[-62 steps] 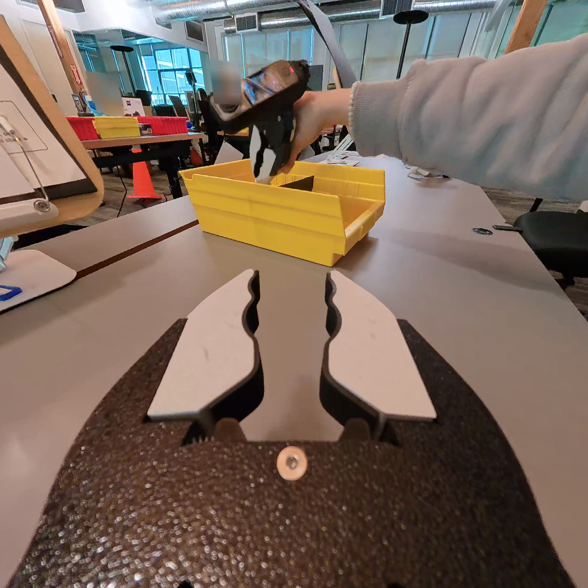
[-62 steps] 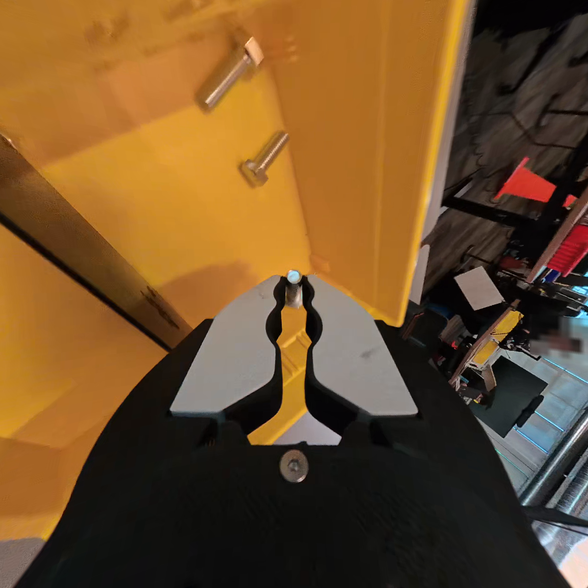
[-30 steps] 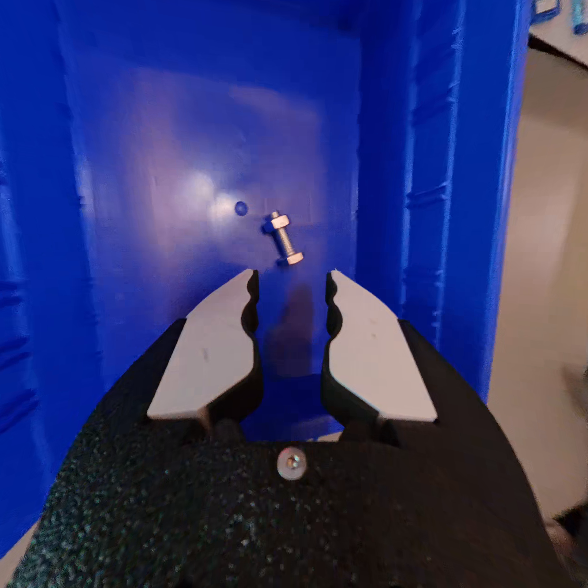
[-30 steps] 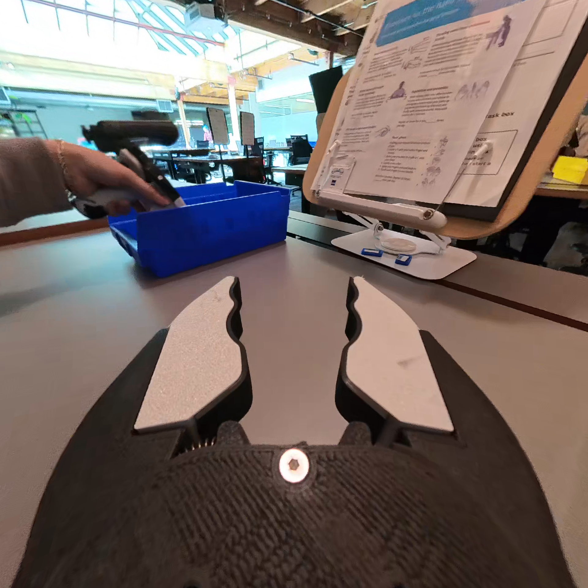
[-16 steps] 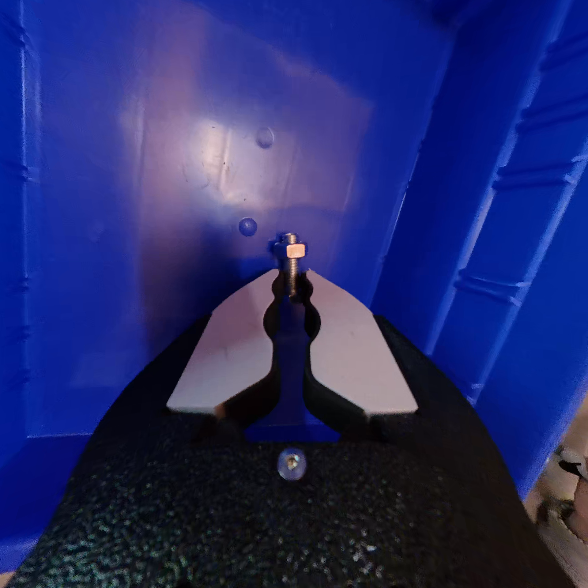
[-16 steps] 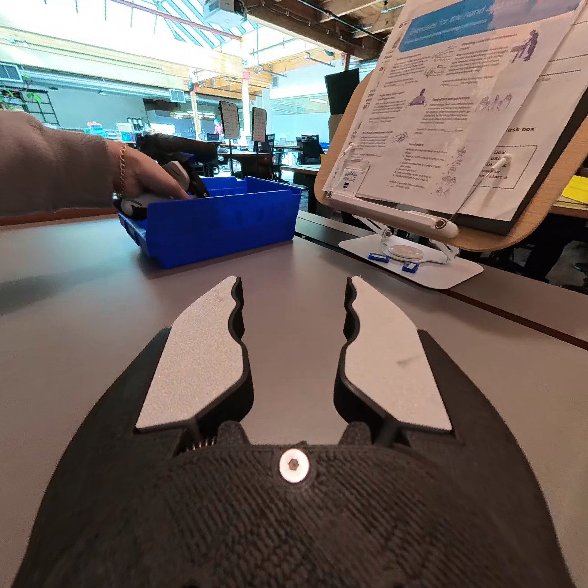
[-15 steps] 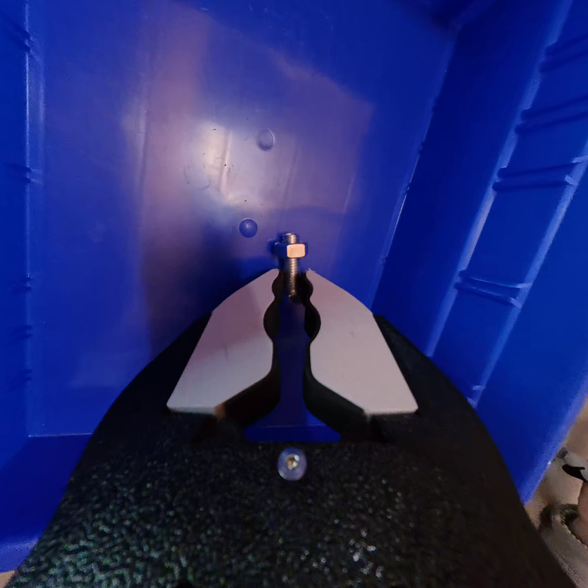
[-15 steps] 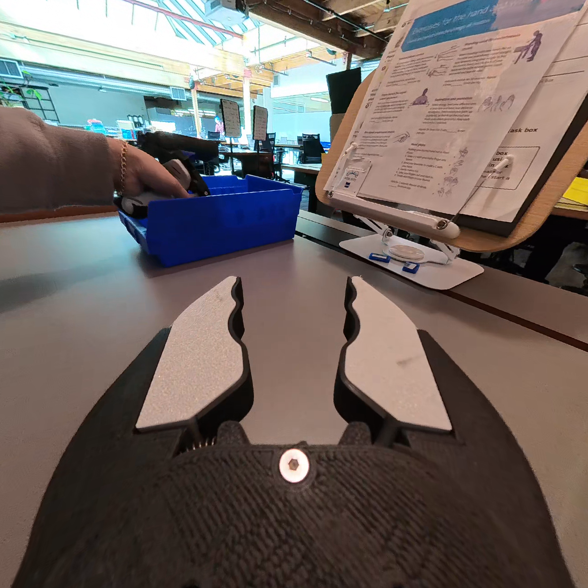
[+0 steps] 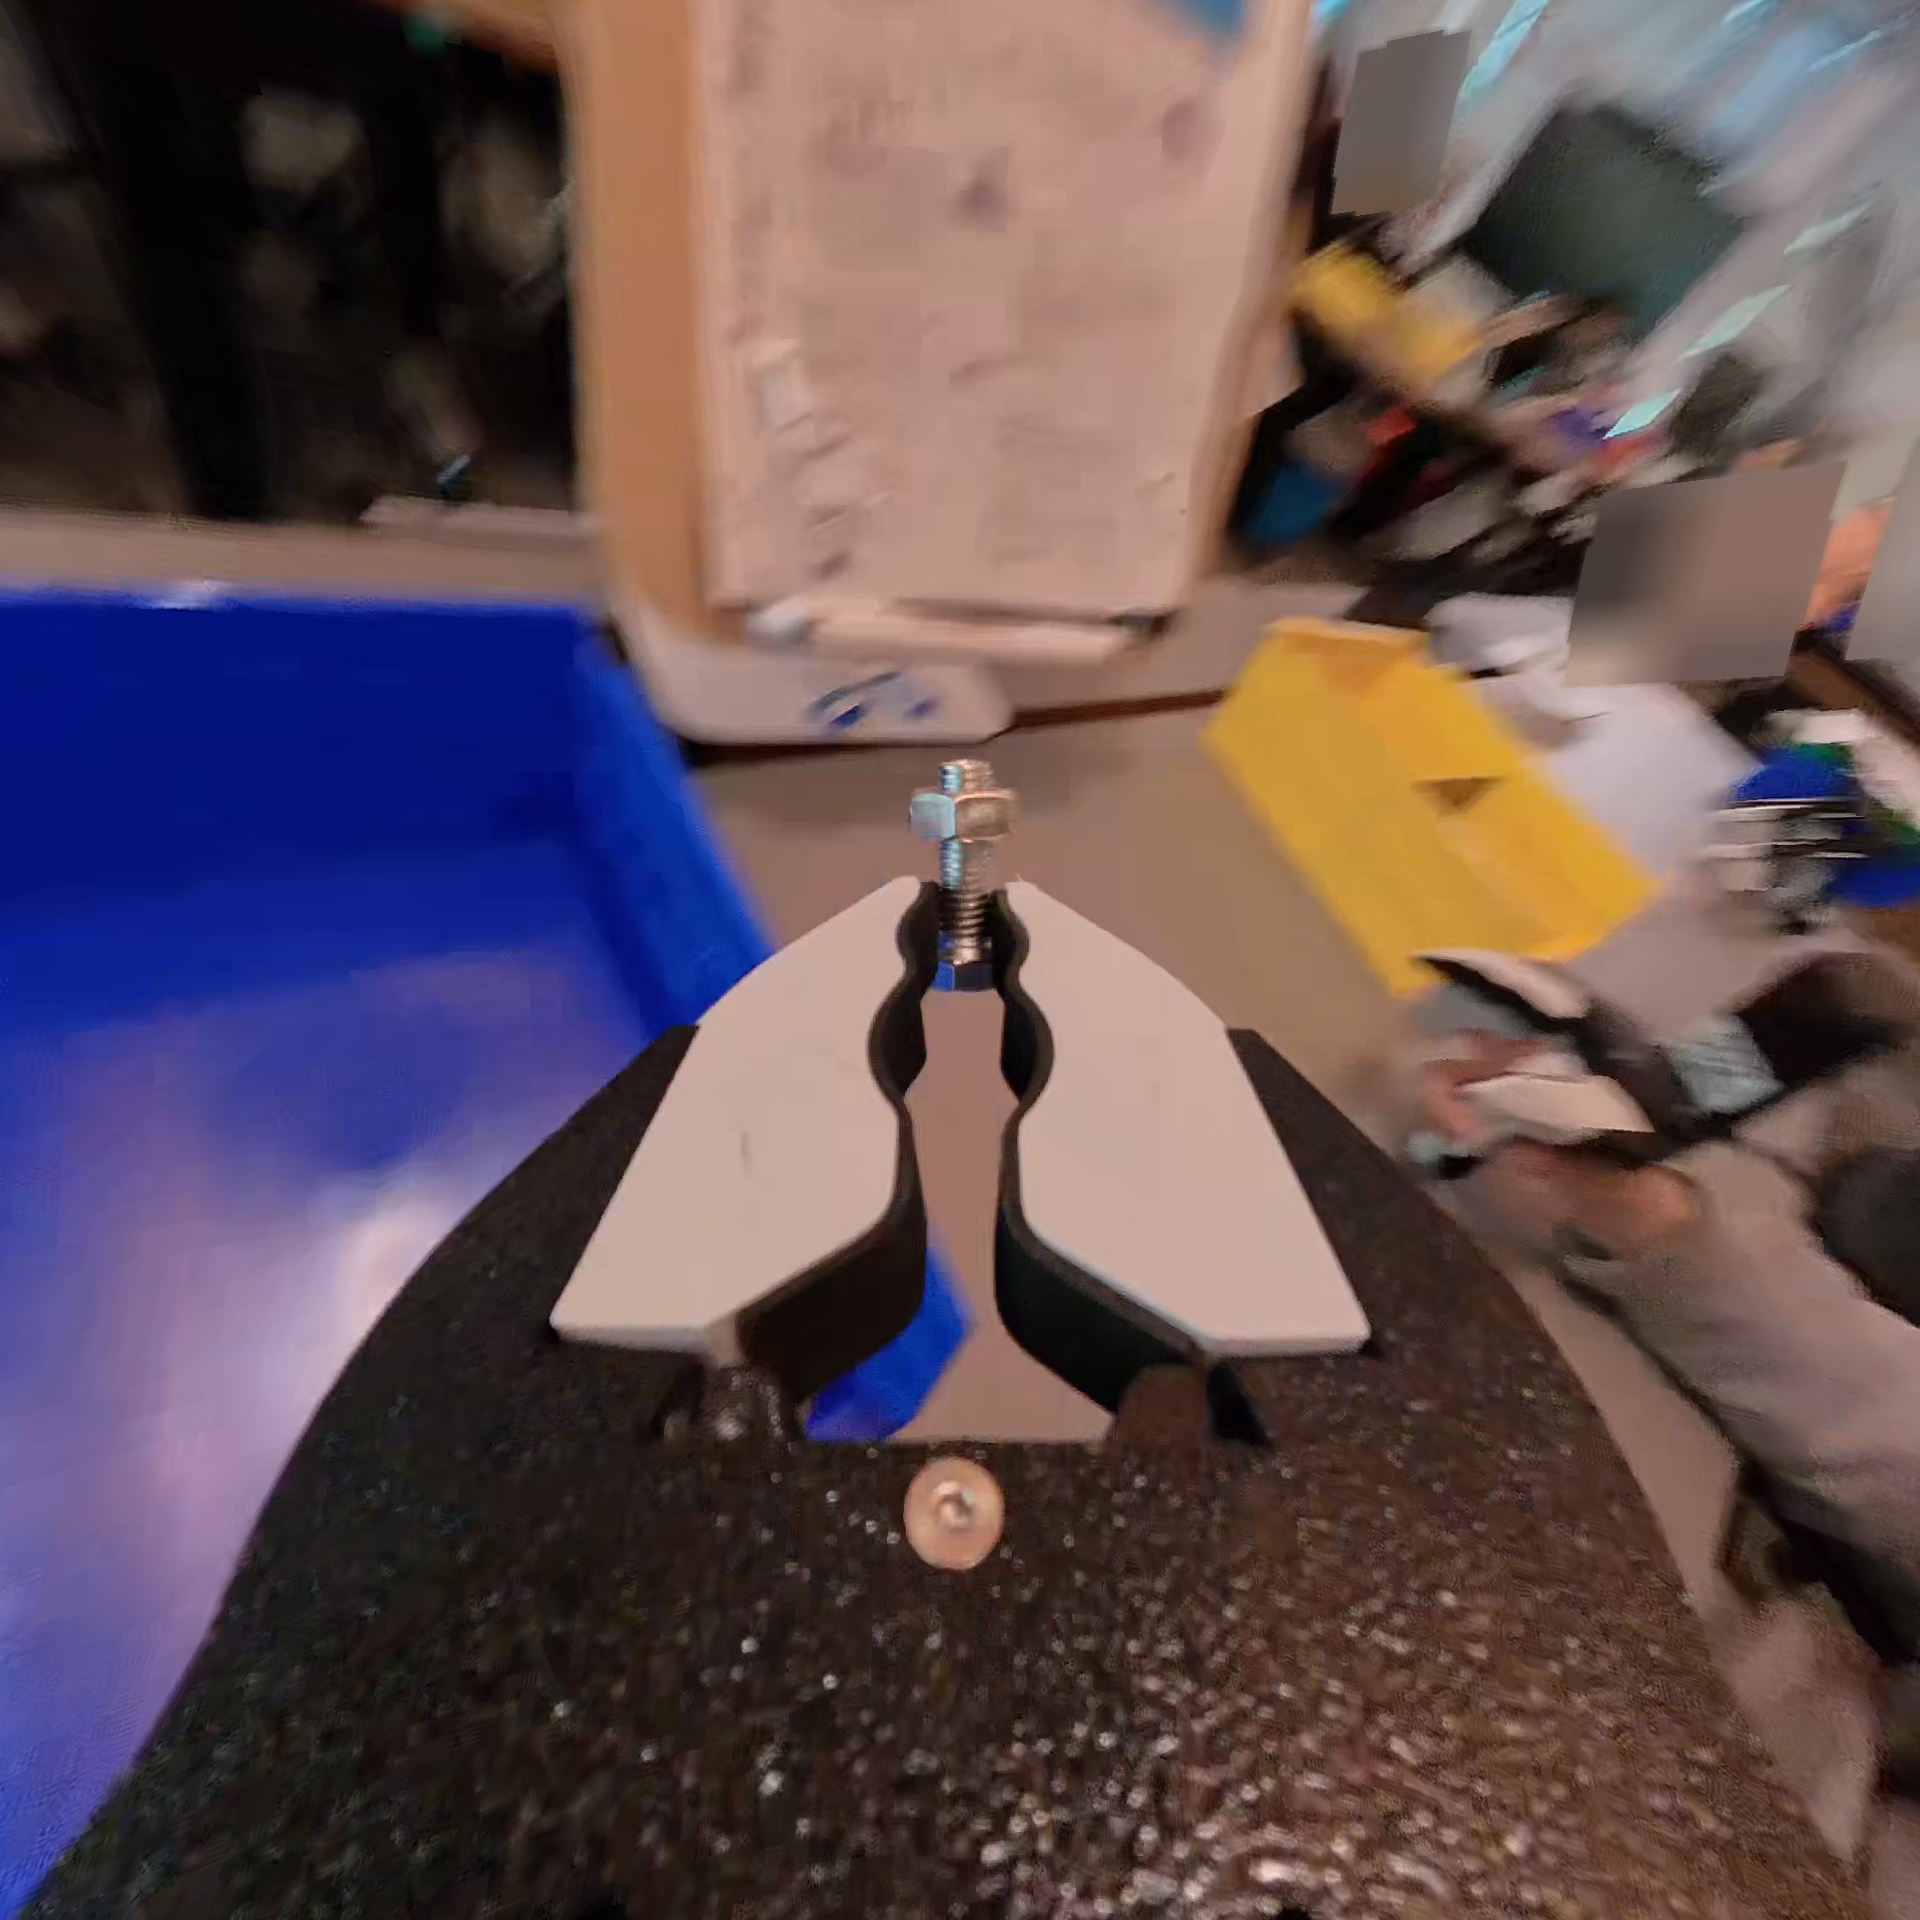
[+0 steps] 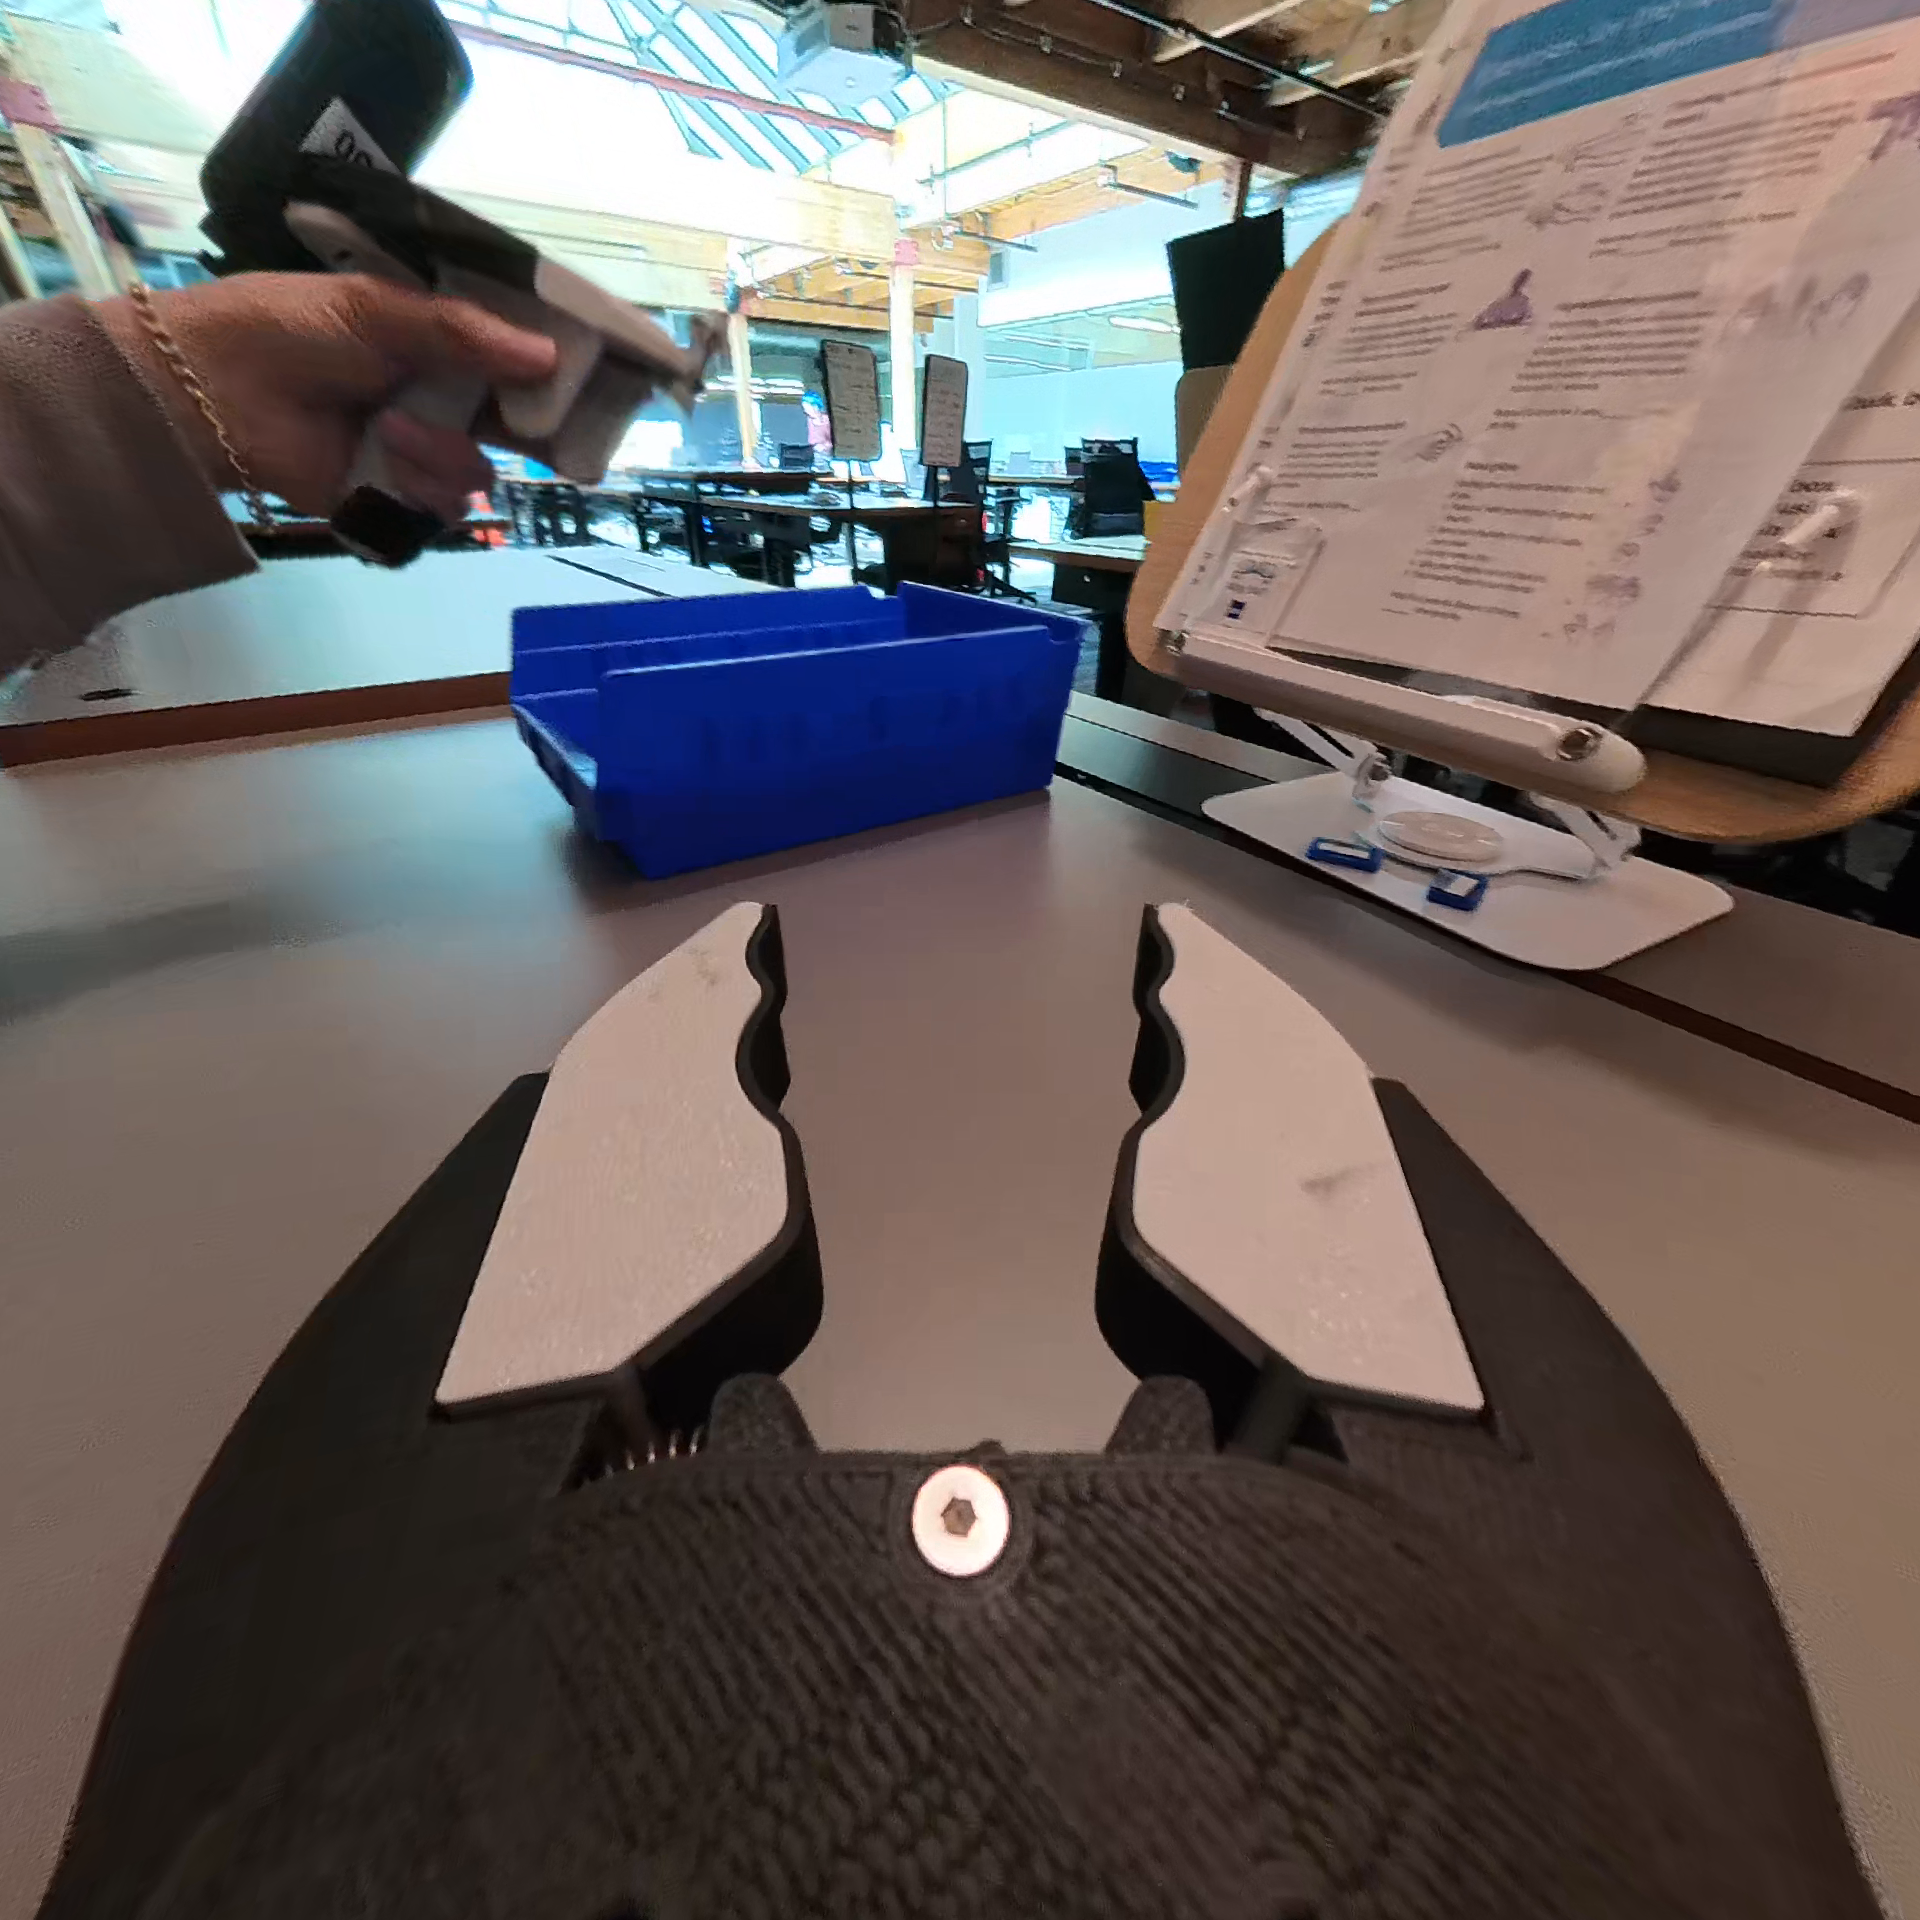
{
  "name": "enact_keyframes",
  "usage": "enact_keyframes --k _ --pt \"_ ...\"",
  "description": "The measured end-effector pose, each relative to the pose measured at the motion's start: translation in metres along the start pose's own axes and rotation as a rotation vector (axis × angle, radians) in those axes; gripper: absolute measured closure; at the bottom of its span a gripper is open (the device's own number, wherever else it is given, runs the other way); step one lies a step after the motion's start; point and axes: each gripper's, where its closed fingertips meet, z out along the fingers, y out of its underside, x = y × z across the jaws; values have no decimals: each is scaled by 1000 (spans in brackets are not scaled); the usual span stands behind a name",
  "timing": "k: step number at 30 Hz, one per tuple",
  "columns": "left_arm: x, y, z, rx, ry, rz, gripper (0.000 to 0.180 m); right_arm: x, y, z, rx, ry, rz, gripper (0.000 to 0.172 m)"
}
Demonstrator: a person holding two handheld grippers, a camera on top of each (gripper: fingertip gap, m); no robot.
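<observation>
Pinching a silver bolt (image 9: pixel 961 883) upright at its tips, the left gripper (image 9: pixel 961 914) hangs beside the blue bin (image 9: pixel 312 883).

A: The bolt (image 9: pixel 958 914) is looking like bright metal, its thread ridged, and the nut (image 9: pixel 962 814) on it is gleaming. The left gripper (image 9: pixel 958 904) is pinching it between smooth matt grey pads (image 9: pixel 790 1122).

B: The blue bin (image 10: pixel 821 717) is showing as glossy moulded plastic, and the yellow bin (image 9: pixel 1423 790) too. The table (image 10: pixel 312 935) is reading as smooth matt grey laminate.

A: The right gripper (image 10: pixel 961 1023) body is looking rough, grainy black plastic. The stand (image 10: pixel 1475 707) is showing pale wood under printed paper sheets (image 10: pixel 1621 312).
</observation>
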Motion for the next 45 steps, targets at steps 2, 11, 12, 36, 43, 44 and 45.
enact_keyframes --k 2,11,12,36,43,44,45 --pt "48 -9 -4 89 156 66 172 -10 -7 0 29 -44 1 106" --pt "198 85 68 207 662 299 172 -40 -54 -19 240 -279 135 114" --pt "204 97 81 203 692 293 172 -39 -59 -22 269 -279 139 118" --pt "229 154 124 274 842 282 172 -31 -42 -15 173 -227 147 146" --pt "229 153 124 276 833 270 172 -28 -42 -15 164 -216 123 146" --pt "229 150 123 288 830 263 172 -25 -44 -17 172 -209 118 144" --pt "229 146 119 310 836 254 172 -18 -49 -21 199 -184 135 154"
